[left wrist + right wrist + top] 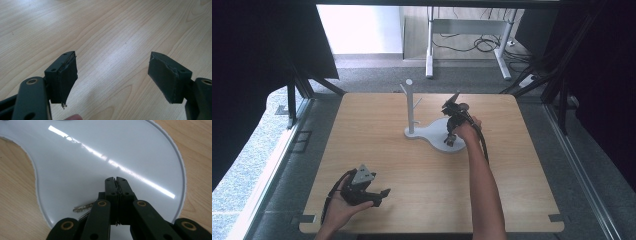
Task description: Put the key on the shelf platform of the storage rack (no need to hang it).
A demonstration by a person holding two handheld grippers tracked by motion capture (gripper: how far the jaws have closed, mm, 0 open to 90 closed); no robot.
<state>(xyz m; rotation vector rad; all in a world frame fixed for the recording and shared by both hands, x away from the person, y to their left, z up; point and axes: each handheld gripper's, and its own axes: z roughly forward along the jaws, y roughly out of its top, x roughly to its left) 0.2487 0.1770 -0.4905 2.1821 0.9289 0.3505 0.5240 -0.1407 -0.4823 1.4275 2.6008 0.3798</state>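
White and glossy, the stand's base (105, 152) lies right under your right gripper (116, 180), jaws pressed together on a thin metal key (83, 207) trailing leftward, while your left gripper (112, 75) gapes empty near the desk's front-left corner.

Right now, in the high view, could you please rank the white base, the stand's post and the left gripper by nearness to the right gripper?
1. White base: directly beneath the right gripper.
2. Post: upright, just to its left.
3. Left gripper: farthest, down at the near left.
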